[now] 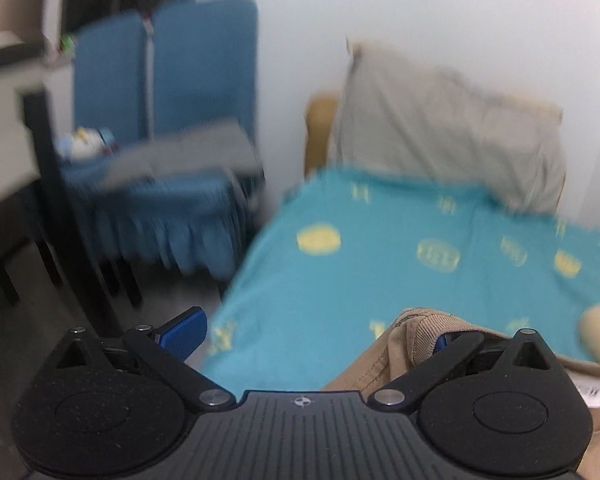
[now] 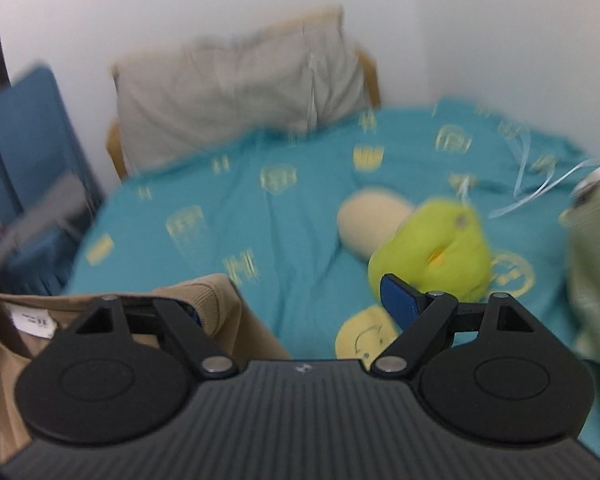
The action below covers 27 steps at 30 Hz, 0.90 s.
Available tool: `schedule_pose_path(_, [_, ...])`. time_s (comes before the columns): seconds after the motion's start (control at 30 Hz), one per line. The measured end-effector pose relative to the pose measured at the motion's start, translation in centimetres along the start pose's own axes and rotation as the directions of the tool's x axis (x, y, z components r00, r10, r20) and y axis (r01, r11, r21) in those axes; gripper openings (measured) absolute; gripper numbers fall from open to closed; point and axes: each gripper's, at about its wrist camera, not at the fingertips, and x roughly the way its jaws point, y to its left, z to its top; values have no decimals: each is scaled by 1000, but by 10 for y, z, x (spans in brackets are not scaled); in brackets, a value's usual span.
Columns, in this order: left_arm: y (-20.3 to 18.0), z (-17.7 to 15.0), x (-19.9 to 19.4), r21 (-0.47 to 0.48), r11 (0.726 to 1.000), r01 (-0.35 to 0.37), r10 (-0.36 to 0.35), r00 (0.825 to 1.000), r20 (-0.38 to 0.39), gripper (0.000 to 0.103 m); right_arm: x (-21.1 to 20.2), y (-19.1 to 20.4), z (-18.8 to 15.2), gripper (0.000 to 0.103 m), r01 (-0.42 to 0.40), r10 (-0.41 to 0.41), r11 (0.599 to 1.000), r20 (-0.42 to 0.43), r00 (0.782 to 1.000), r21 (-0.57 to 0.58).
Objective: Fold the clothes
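A tan garment with a ribbed collar [image 1: 416, 340] lies at the near edge of the bed. In the left wrist view it drapes over the right blue finger of my left gripper [image 1: 312, 336], whose jaws stand wide apart; the left fingertip [image 1: 182, 336] is bare. In the right wrist view the same tan garment [image 2: 216, 300], with a white label, covers the left finger of my right gripper [image 2: 300, 312]; the right fingertip [image 2: 400, 300] is bare. Neither gripper pinches the cloth. The frames are blurred.
The bed has a teal sheet [image 2: 260, 220] with yellow prints and a beige pillow [image 2: 236, 80] at the wall. A green and cream plush toy [image 2: 432, 248] lies on it, a pale green cloth [image 2: 596, 272] at right. Blue-covered chairs [image 1: 160, 120] and a dark table leg [image 1: 52, 184] stand left.
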Motion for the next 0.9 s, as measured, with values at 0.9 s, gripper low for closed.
schedule_pose_path(0.9, [-5,-75,-153,241,964,108,-104,994,-31,103,65,33,-11,89,13,-73,985,-351,933,-170])
